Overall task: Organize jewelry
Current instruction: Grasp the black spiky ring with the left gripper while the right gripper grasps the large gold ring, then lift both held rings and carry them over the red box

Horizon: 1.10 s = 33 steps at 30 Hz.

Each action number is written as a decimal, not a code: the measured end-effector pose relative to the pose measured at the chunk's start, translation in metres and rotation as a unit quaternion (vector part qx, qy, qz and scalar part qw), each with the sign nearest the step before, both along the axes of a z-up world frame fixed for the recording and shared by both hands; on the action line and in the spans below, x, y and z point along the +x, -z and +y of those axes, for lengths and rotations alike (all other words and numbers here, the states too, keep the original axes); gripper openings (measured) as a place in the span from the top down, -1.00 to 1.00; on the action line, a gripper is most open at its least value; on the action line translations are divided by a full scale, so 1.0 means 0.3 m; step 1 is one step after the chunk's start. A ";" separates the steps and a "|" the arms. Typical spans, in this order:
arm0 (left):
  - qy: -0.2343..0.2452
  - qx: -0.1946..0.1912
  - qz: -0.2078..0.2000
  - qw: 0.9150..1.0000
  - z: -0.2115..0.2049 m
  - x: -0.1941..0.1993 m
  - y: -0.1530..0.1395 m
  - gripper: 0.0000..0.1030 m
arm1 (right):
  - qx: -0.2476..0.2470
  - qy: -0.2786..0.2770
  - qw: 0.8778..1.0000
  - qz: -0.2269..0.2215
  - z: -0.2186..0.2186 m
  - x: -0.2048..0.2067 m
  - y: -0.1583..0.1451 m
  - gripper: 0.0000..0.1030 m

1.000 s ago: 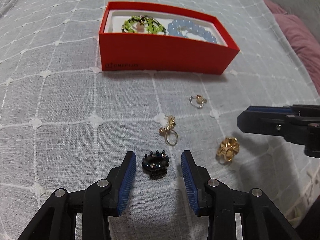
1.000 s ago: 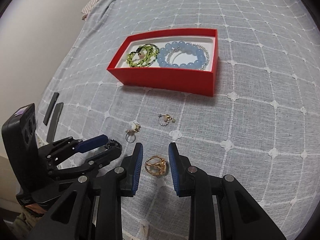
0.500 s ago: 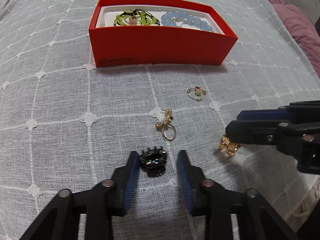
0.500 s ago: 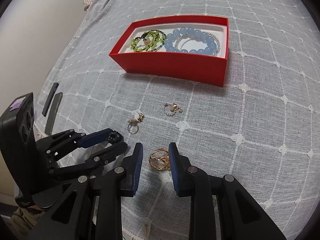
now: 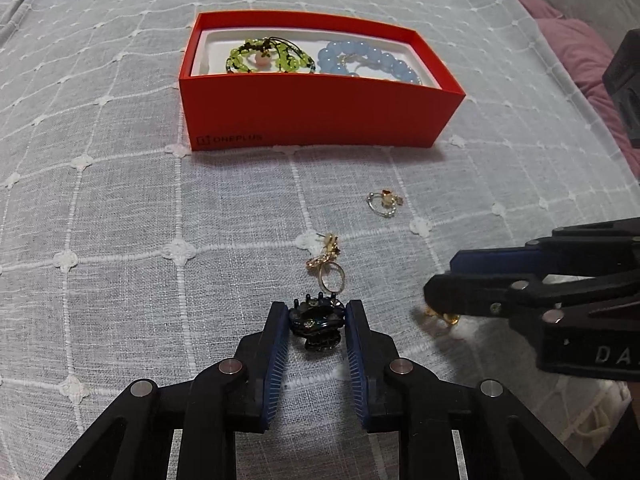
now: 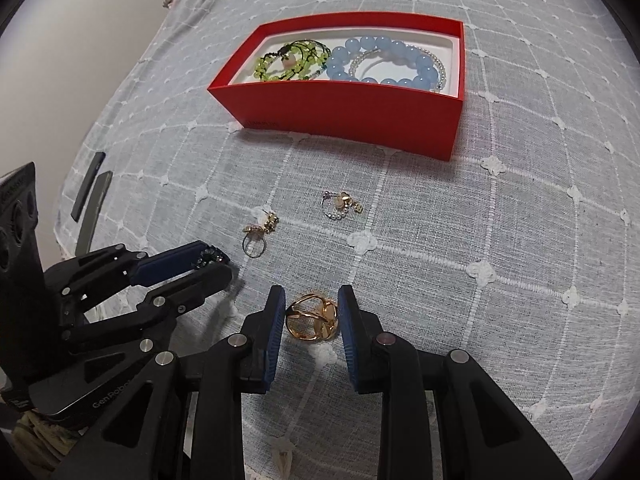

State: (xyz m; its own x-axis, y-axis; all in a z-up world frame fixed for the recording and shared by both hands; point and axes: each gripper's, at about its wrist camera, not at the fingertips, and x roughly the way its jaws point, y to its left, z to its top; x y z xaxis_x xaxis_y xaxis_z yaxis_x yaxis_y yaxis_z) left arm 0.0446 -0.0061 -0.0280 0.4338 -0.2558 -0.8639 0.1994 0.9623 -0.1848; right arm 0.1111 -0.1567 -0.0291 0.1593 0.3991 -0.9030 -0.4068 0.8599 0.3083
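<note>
Grey cloth (image 5: 120, 240) with a white stitched grid and small white flower knots covers the whole surface. At the far side sits a red box (image 5: 320, 116), its near wall printed "ONEPLUS" beside a small square logo. Inside, on a white lining, lie a green bead bracelet (image 5: 268, 60) to the left and a pale blue bead bracelet (image 5: 368, 58) to the right.

Nearer, the left gripper (image 5: 317, 322) has just been closing, and its blue pads now press both sides of a small dark hair claw (image 5: 318, 324) resting on the cloth. Just beyond it lies a gold ring with a charm (image 5: 328, 270), and farther right a small silver hoop earring (image 5: 384, 203).

To the right, the right gripper (image 6: 312, 316) has just been opening slightly; a gold openwork ring (image 6: 312, 317) lies between its jaws. The left pad looks to touch it, while a thin gap shows at the right pad, so there is no clamp on it. Its body carries the letters "DA", cut off at the frame edge; the left gripper's body reads "GenRobo", partly hidden.
</note>
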 end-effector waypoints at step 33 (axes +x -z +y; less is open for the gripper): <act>-0.006 -0.034 -0.066 0.997 0.028 -0.012 -0.113 0.55 | 0.010 0.004 1.000 -0.028 -0.015 0.005 -0.034 0.41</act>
